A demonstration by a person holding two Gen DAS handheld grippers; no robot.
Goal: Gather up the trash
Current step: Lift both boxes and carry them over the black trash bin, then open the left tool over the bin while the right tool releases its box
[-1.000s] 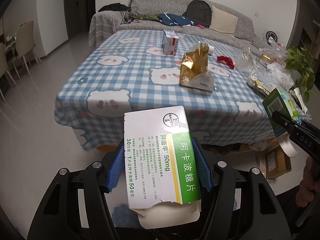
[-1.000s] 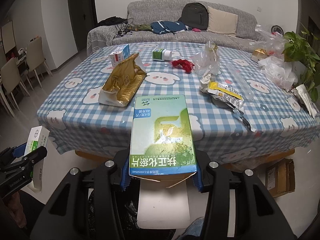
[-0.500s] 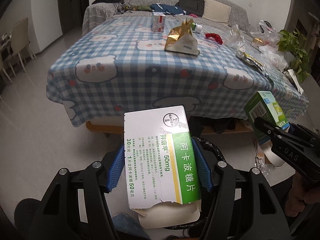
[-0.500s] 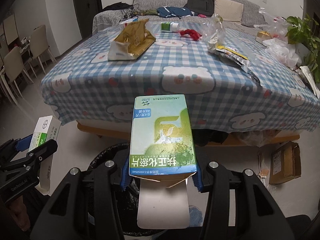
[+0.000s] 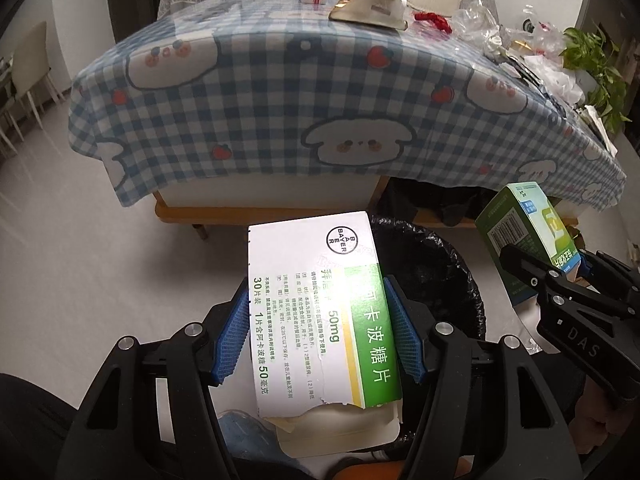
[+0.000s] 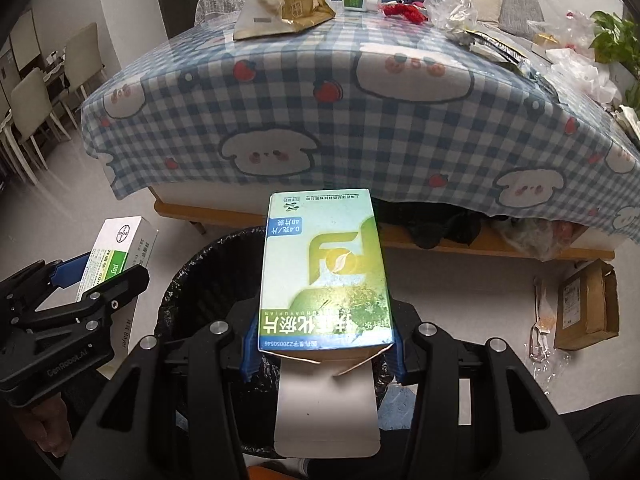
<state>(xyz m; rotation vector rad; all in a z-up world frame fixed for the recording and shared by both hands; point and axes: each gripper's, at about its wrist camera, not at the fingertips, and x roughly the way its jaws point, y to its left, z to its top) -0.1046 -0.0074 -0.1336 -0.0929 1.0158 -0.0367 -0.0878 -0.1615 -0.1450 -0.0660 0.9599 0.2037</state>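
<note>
Both views are evenly lit by soft indoor light from above, with no hard shadows on the pale floor. Glare washes out print on the white medicine box (image 5: pixel 320 312) and sheens the tablecloth (image 6: pixel 360 92) at its far top. Fisheye bending curves the edges; the corners vignette to black. Focus is fairly sharp.

bin (image 6: pixel 208 280) before table (image 6: pixel 320 120) — boxes (image 6: pixel 324 272) above bin | carton (image 6: pixel 584 308) right
</note>
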